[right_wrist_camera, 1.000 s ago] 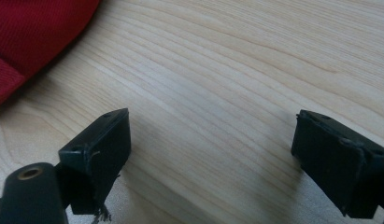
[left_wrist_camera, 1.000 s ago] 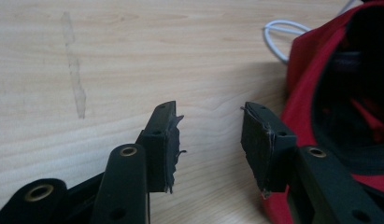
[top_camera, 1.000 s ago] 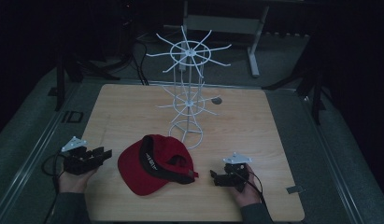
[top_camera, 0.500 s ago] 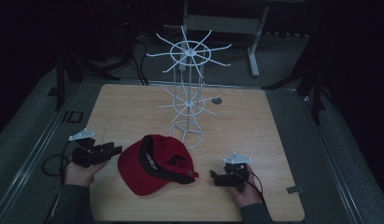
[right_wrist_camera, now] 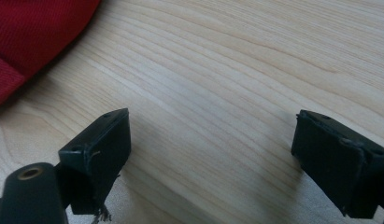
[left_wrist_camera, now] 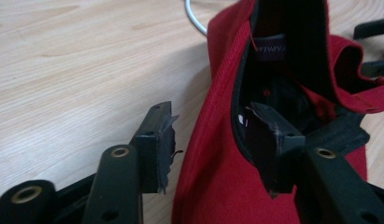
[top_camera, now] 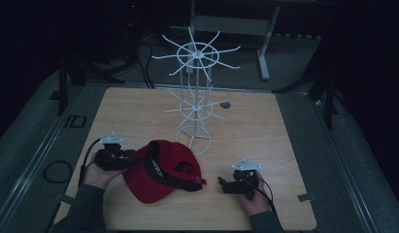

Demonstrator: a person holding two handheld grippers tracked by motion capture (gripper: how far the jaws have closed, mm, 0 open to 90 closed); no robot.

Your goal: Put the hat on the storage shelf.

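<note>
My left tongs [left_wrist_camera: 210, 149] spread, straddling cap [top_camera: 160, 177] edge at tabletop [top_camera: 265, 131] front: one jaw inside, one outside. Right tongs [right_wrist_camera: 210, 158] spread, empty, cap off to their left. Left hand nearer; rack [top_camera: 197, 104] behind cap.

A red cap [top_camera: 160, 175] with a black inner band lies on the wood, its rim between the left gripper's [left_wrist_camera: 210, 140] spread jaws.
</note>
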